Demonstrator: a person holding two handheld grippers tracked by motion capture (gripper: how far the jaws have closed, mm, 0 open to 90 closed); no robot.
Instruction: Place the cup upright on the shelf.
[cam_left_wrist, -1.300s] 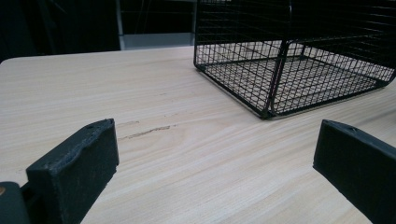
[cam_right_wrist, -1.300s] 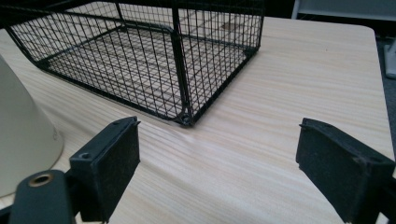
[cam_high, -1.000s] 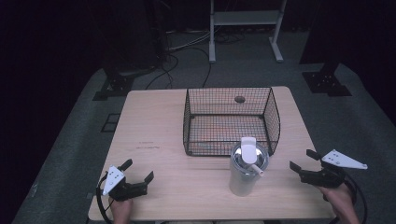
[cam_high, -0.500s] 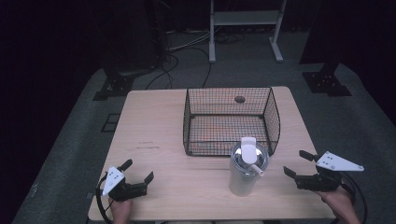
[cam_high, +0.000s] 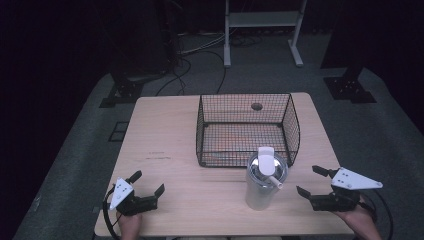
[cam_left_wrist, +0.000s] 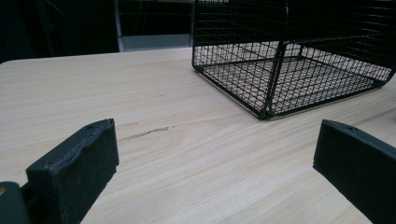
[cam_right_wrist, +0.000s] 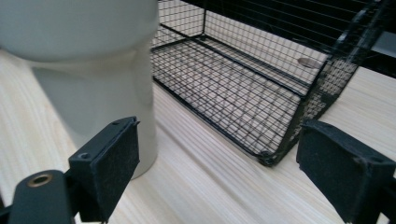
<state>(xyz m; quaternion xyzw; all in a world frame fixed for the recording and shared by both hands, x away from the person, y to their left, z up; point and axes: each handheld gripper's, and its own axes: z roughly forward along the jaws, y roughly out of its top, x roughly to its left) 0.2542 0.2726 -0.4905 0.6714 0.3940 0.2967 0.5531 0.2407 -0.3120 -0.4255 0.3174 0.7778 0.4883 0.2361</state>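
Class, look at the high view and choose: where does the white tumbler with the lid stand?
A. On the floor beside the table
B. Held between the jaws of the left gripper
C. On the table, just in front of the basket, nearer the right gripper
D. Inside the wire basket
C: the tumbler stands upright on the table just outside the wire basket, with the open right gripper beside it.

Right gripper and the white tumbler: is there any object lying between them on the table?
No. In the high view, only bare wooden table lies between the right gripper and the tumbler. The right gripper view shows its open jaws close beside the tumbler.
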